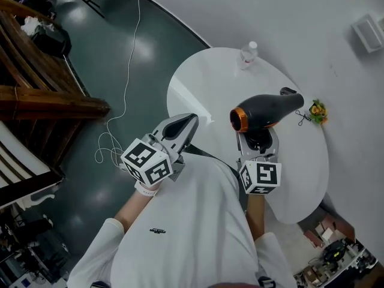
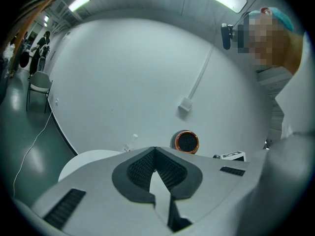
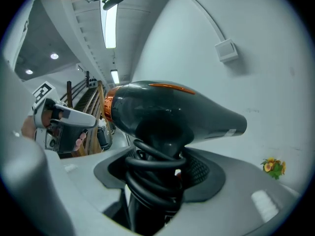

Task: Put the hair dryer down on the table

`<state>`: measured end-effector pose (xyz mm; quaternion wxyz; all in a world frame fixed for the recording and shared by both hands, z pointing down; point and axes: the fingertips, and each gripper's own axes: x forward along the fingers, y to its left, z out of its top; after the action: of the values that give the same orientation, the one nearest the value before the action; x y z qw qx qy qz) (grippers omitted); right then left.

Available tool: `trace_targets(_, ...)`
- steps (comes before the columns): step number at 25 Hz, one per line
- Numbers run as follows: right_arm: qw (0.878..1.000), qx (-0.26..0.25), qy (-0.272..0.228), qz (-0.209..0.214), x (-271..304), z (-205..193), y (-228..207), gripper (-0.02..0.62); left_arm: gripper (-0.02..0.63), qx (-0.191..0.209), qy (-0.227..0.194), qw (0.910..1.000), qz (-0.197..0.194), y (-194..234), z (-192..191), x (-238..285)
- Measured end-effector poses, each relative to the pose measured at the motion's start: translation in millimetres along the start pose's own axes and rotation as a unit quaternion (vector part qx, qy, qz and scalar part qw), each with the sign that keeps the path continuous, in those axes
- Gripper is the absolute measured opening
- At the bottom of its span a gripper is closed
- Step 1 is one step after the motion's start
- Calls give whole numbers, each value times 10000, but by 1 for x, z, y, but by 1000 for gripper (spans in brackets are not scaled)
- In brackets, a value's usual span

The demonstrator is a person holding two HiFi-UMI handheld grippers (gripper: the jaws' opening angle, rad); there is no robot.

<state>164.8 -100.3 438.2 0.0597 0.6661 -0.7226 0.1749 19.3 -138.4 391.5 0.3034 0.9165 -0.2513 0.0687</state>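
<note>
A black hair dryer (image 1: 267, 111) with an orange ring at its rear is held above the round white table (image 1: 204, 83), its nozzle pointing right. My right gripper (image 1: 258, 141) is shut on its handle, which has the black cord coiled round it (image 3: 155, 178). The dryer body (image 3: 167, 109) fills the right gripper view. My left gripper (image 1: 183, 126) is shut and holds nothing, over the table's near left edge. The dryer's orange rear (image 2: 187, 141) shows past the left gripper (image 2: 155, 154) in the left gripper view.
A clear plastic bottle (image 1: 248, 53) stands at the table's far side. A small bunch of yellow flowers (image 1: 317, 111) lies at the right edge, with a small dark object (image 1: 288, 91) beside the nozzle. A white cable (image 1: 123, 95) runs over the dark floor on the left.
</note>
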Motion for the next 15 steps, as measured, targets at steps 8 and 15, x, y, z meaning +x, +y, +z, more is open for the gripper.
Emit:
trace_targets(8,9987,-297,394,128,42,-37,-3,295,9,-25,-21,9999,114,6,2,8)
trace_targets(15,9960,-369,790,193,78,-72,-11,295,9,-58,-51,9997,219,14,8,10)
